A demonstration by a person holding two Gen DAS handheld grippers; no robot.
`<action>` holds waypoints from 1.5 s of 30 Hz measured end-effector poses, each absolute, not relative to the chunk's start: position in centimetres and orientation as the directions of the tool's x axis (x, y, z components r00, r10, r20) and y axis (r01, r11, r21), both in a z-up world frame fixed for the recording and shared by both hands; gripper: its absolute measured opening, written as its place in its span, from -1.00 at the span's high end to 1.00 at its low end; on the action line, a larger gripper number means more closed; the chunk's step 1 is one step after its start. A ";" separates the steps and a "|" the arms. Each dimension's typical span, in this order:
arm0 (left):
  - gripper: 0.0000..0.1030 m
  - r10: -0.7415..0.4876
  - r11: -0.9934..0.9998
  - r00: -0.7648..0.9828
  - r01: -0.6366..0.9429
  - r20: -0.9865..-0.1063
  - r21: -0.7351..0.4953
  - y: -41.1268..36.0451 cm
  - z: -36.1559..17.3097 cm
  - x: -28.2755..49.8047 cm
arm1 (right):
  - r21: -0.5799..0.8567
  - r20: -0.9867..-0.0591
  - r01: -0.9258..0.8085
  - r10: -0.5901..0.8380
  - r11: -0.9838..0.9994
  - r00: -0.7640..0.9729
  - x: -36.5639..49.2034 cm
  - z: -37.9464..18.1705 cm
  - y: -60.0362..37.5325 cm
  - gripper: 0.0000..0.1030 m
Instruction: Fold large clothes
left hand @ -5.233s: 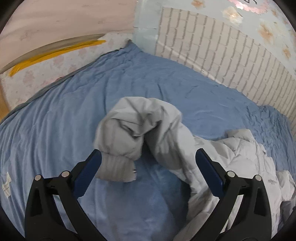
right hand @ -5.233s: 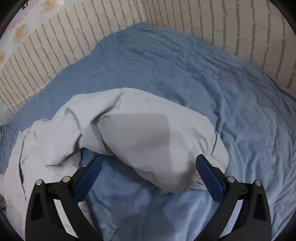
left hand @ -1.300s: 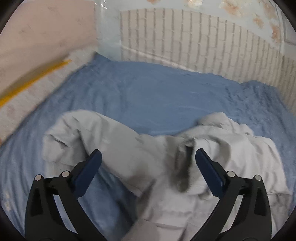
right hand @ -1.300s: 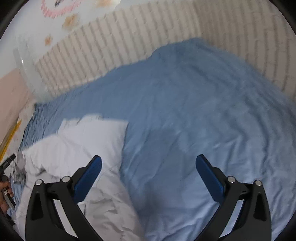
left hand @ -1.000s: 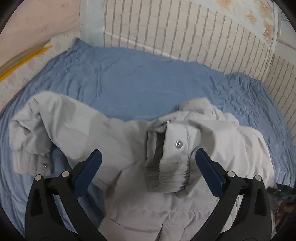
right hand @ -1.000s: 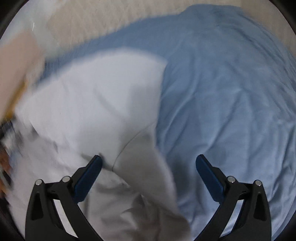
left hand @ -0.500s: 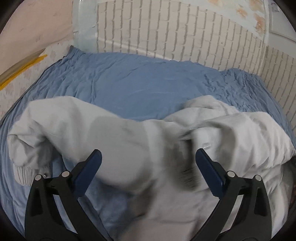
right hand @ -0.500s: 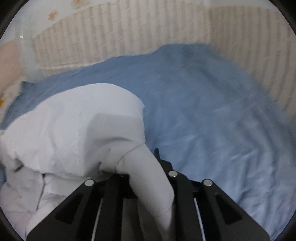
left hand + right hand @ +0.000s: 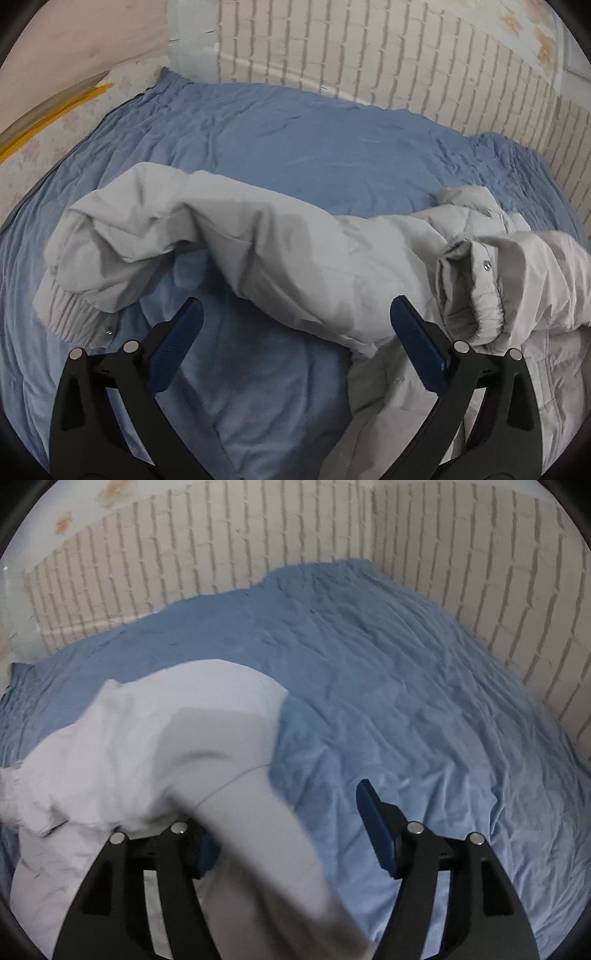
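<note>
A light grey padded jacket [image 9: 295,251] lies crumpled on the blue bed sheet [image 9: 314,140]. One sleeve stretches left, ending in a ribbed cuff [image 9: 70,310]. A second cuff with a snap [image 9: 480,288] lies on the right. My left gripper [image 9: 295,332] is open and empty, just in front of the sleeve. In the right wrist view the jacket [image 9: 155,746] fills the left half, and a fold drapes over the left finger. My right gripper [image 9: 288,830] is open, with jacket fabric lying between its jaws.
A white brick-pattern wall [image 9: 258,546] borders the bed at the back and right. A pale floral surface with a yellow strip [image 9: 55,107] runs along the bed's left side. Bare blue sheet [image 9: 424,701] spreads to the right of the jacket.
My right gripper, shut on the jacket half a second ago, has opened. The jacket has settled lower and the sleeve now stretches out left. The left gripper stayed open.
</note>
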State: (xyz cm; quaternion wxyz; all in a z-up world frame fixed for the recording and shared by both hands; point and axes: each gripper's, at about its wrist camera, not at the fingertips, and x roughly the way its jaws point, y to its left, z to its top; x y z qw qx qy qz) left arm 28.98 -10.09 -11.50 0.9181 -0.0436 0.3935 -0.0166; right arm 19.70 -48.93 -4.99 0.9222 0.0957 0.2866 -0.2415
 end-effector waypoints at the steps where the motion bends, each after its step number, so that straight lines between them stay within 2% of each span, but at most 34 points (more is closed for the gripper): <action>1: -0.94 -0.059 0.995 0.687 -0.019 -0.724 -0.099 -9.7 -11.5 29.1 | 0.030 -0.564 0.504 -0.402 0.863 0.722 19.0 -4.6 -49.1 -0.88; 3: -0.94 -0.050 0.991 0.676 -0.060 -0.736 -0.122 -8.7 -11.9 29.4 | 0.016 -0.546 0.508 -0.418 0.861 0.726 17.4 -3.7 -49.3 -0.96; 7: -0.94 -0.034 0.977 0.640 -0.142 -0.768 -0.161 -6.1 -13.2 29.5 | 0.035 -0.498 0.514 -0.431 0.857 0.752 13.8 -2.1 -51.6 -0.96; 13: -0.94 0.060 0.980 0.602 -0.189 -0.796 -0.068 -5.0 -15.1 29.3 | 0.187 -0.434 0.480 -0.367 0.857 0.823 10.6 -0.3 -51.9 -0.96; 15: -0.94 0.041 0.976 0.586 -0.198 -0.810 -0.093 -4.5 -15.9 29.2 | 0.203 -0.418 0.439 -0.328 0.875 0.847 10.3 0.0 -50.9 -0.96; 18: -0.94 0.010 0.964 0.585 -0.222 -0.811 -0.148 -3.4 -16.4 29.4 | 0.176 -0.387 0.417 -0.327 0.892 0.862 10.4 0.7 -49.5 -0.96; 21: -0.94 0.026 0.960 0.603 -0.239 -0.797 -0.149 -2.4 -16.3 29.6 | 0.134 -0.366 0.406 -0.336 0.904 0.868 10.6 1.2 -48.8 -0.96; 32: -0.94 0.056 0.915 0.619 -0.345 -0.784 -0.207 0.4 -17.0 31.7 | 0.088 -0.436 0.400 -0.325 0.912 0.839 13.3 -0.6 -48.6 -0.96; 37: -0.93 0.103 0.899 0.608 -0.396 -0.787 -0.188 1.9 -16.9 32.5 | 0.045 -0.445 0.396 -0.336 0.917 0.830 14.1 -1.1 -48.1 -0.96; 40: -0.87 0.136 0.867 0.593 -0.459 -0.794 -0.194 3.7 -17.3 32.5 | 0.030 -0.458 0.390 -0.334 0.920 0.824 14.5 -1.3 -48.0 -0.96; 42: -0.73 0.125 0.839 0.597 -0.490 -0.793 -0.237 5.0 -17.2 32.3 | 0.019 -0.464 0.386 -0.334 0.922 0.821 14.8 -1.5 -47.8 -0.96; 45: -0.73 0.148 0.802 0.613 -0.533 -0.776 -0.268 6.3 -16.3 31.9 | 0.004 -0.466 0.380 -0.335 0.925 0.819 14.9 -1.7 -47.5 -0.96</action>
